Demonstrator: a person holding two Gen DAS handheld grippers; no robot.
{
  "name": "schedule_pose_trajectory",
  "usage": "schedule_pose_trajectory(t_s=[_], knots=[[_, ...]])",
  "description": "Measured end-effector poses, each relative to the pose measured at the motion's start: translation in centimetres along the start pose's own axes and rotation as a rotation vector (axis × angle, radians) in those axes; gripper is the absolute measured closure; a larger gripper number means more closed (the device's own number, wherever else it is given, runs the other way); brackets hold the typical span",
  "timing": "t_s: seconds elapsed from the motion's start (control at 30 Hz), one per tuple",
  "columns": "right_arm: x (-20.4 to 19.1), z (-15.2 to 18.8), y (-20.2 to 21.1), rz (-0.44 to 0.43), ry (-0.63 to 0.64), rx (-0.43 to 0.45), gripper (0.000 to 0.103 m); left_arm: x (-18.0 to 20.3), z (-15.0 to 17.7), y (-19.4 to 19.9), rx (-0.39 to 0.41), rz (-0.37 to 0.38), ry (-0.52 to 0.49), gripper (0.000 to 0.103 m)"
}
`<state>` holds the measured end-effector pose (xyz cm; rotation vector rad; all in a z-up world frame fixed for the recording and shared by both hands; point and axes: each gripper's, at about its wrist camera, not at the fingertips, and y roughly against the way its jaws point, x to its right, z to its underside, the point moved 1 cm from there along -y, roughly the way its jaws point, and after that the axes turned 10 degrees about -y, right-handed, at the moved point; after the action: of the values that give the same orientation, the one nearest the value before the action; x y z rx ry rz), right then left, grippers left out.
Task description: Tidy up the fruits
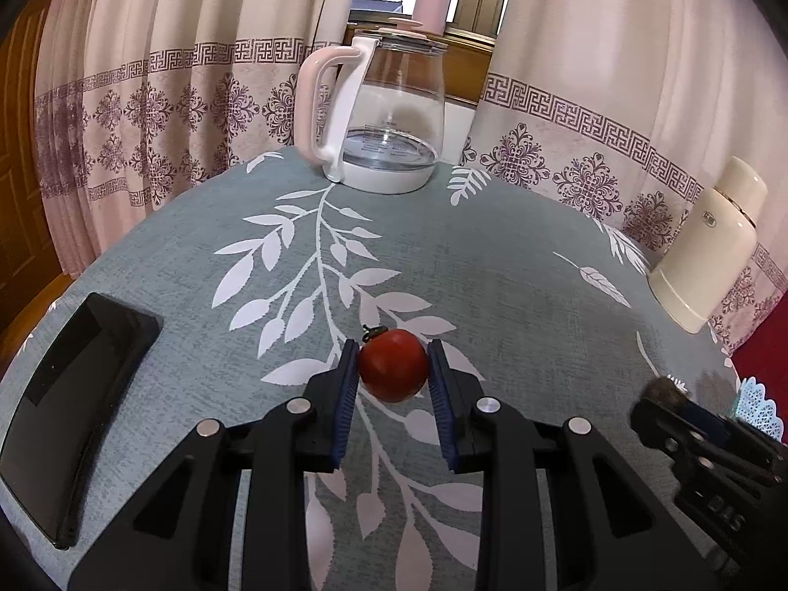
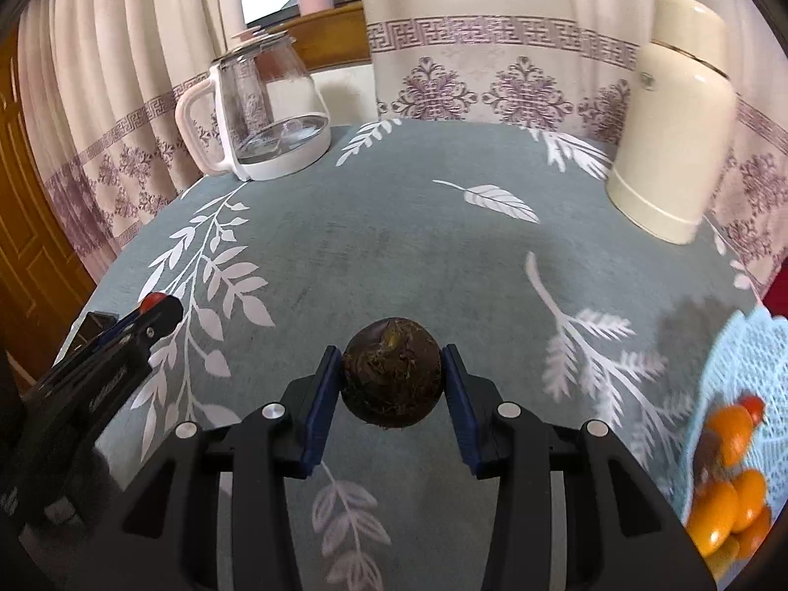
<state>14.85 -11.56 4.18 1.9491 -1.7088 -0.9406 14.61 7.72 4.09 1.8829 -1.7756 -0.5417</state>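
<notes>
My left gripper (image 1: 393,372) is shut on a small red tomato (image 1: 393,366) and holds it above the grey-green tablecloth (image 1: 443,266). My right gripper (image 2: 392,379) is shut on a dark brown round fruit (image 2: 391,378) above the cloth. A light blue lace basket (image 2: 743,379) at the right edge holds several orange fruits (image 2: 729,492) and a small red one. In the left wrist view the right gripper (image 1: 660,394) shows at the lower right with the basket's rim (image 1: 758,406) behind it. In the right wrist view the left gripper (image 2: 152,308) shows at the left with the tomato.
A glass kettle (image 1: 384,113) with a pink handle stands at the table's far edge. A cream flask (image 2: 674,118) stands at the far right. A black flat device (image 1: 74,394) lies at the left edge. Curtains hang behind the table.
</notes>
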Motion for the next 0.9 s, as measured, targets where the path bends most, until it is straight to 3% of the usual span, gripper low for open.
schedule_pose_trajectory(t_s=[0.43, 0.7, 0.9], knots=[[6.2, 0.7, 6.6, 0.076, -0.113, 0.091, 0.061, 0.2, 0.1, 0.1, 0.000, 0.009, -0.008, 0.074], [11.8, 0.3, 10.2, 0.184, -0.190, 0.157, 0.061, 0.2, 0.1, 0.1, -0.003, 0.007, -0.008, 0.074], [16.4, 0.5, 11.0, 0.291, -0.251, 0.156, 0.061, 0.5, 0.1, 0.3, 0.002, 0.009, -0.017, 0.074]])
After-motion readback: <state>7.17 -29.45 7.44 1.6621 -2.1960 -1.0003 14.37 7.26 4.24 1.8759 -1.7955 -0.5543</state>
